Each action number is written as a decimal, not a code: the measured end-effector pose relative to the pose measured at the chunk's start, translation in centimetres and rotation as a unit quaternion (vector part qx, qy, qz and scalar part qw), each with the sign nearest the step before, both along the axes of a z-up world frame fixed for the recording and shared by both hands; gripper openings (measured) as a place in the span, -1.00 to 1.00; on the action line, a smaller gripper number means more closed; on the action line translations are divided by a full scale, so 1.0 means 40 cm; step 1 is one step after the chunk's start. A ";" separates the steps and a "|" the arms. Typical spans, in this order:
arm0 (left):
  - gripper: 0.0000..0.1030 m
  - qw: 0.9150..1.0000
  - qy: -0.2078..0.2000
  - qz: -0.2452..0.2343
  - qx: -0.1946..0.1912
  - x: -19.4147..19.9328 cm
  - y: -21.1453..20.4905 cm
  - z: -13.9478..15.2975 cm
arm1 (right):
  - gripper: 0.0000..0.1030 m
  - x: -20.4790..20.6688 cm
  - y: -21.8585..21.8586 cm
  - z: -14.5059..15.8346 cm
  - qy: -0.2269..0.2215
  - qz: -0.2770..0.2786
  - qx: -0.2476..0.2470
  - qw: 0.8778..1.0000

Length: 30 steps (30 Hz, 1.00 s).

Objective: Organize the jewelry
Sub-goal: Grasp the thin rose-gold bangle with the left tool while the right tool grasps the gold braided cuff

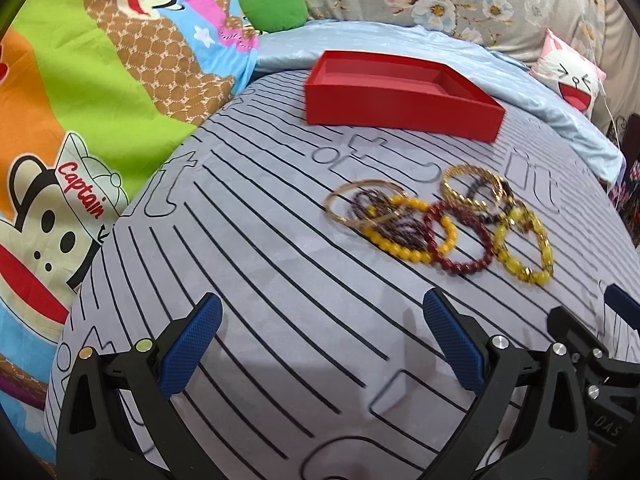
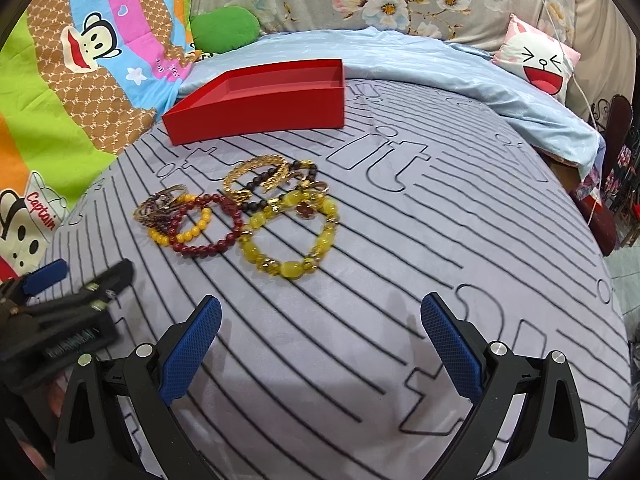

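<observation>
Several bracelets lie in a loose pile on the grey striped bed cover: a large yellow bead bracelet (image 2: 289, 236) (image 1: 524, 244), a dark red bead bracelet (image 2: 208, 226) (image 1: 460, 236), an orange-yellow bead bracelet (image 2: 180, 224) (image 1: 408, 228), a gold chain bracelet (image 2: 256, 178) (image 1: 472, 184) and thin gold bangles (image 1: 360, 204). An open, empty red box (image 2: 260, 98) (image 1: 400, 92) stands behind them. My left gripper (image 1: 320, 340) is open and empty, short of the pile. My right gripper (image 2: 320, 340) is open and empty, just in front of the yellow bracelet.
A cartoon monkey quilt (image 1: 80, 100) lies on the left. A crumpled light blue sheet (image 2: 460, 68) lies behind and right of the box. A green cushion (image 2: 224, 28) and a pink-and-white pillow (image 2: 536, 60) sit at the back. The bed edge drops away on the right.
</observation>
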<state>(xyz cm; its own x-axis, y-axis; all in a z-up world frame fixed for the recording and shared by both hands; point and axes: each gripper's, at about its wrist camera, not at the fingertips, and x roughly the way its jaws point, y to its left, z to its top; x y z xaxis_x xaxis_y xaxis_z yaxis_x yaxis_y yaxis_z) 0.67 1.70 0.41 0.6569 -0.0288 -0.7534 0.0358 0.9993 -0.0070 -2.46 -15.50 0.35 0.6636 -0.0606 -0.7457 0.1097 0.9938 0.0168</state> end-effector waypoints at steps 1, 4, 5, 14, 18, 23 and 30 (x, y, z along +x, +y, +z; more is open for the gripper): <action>0.86 1.000 -0.002 0.002 -0.009 0.008 0.012 0.006 | 0.87 0.004 -0.007 0.000 0.001 -0.002 0.002 1.000; 0.86 0.999 0.011 0.000 -0.032 0.047 0.030 0.017 | 0.87 0.018 -0.020 0.002 0.007 -0.007 0.015 1.000; 0.86 0.999 0.014 0.000 -0.034 0.054 0.031 0.018 | 0.87 0.022 -0.023 0.002 0.008 -0.006 0.019 1.000; 0.86 0.999 0.025 -0.015 -0.022 0.150 -0.011 0.016 | 0.87 0.061 -0.004 0.002 0.010 0.011 0.008 1.000; 0.86 0.999 0.038 -0.018 -0.018 0.189 -0.028 -0.001 | 0.87 0.074 -0.007 0.001 0.011 0.012 0.010 1.000; 0.84 0.998 0.042 -0.027 -0.032 0.210 -0.038 -0.009 | 0.87 0.087 -0.012 -0.004 0.014 0.012 0.016 1.000; 0.46 0.997 0.046 -0.043 -0.043 0.220 -0.043 -0.022 | 0.87 0.097 -0.006 -0.007 0.014 0.016 0.017 1.000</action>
